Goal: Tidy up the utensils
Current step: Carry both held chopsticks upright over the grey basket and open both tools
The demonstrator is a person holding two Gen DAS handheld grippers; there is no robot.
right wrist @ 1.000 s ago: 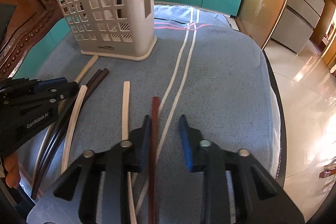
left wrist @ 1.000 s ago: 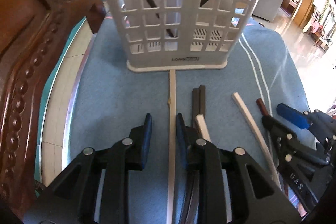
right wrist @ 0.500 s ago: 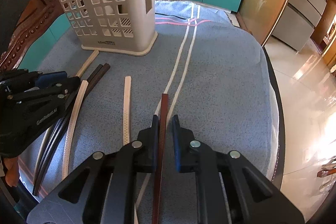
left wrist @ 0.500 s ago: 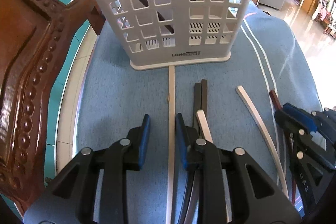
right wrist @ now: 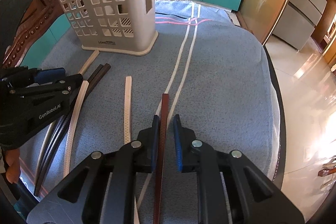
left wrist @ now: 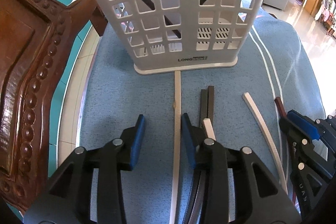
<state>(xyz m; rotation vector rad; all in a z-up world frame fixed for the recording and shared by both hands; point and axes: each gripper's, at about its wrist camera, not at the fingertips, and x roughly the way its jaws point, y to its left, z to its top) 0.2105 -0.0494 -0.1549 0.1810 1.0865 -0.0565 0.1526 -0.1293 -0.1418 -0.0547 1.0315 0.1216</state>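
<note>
Here, everything is placed against the white utensil basket point(left wrist: 184, 13), which stands upright on the blue cloth point(left wrist: 117, 102) covering the tabletop. To the left of the basket a carved wooden chair back point(left wrist: 27, 68) rises past the cloth's edge. A cream chopstick point(left wrist: 177, 102) lies with its far tip touching the basket's base rim and runs straight back between the fingers of the left hand-held gripper point(left wrist: 162, 129), whose jaws stand wide and grip nothing; the stick lies close to the right finger. Just right of it, near the basket's front, a dark pair of chopsticks point(left wrist: 208, 102) lies side by side, and a white chopstick point(left wrist: 208, 127) rests partly over their near end, right beside that gripper's finger. Further right from the basket a second white chopstick point(right wrist: 128, 106) lies alone on the cloth. Two white stripes point(right wrist: 184, 51) in the cloth run past the basket's right side. Well in front of the basket and to its right, the right hand-held gripper point(right wrist: 166, 131) stands narrow around a reddish-brown chopstick point(right wrist: 163, 110); the stick sits against the left finger with a gap at the right one. Dark sticks lean inside the basket, seen through its grid.
</note>
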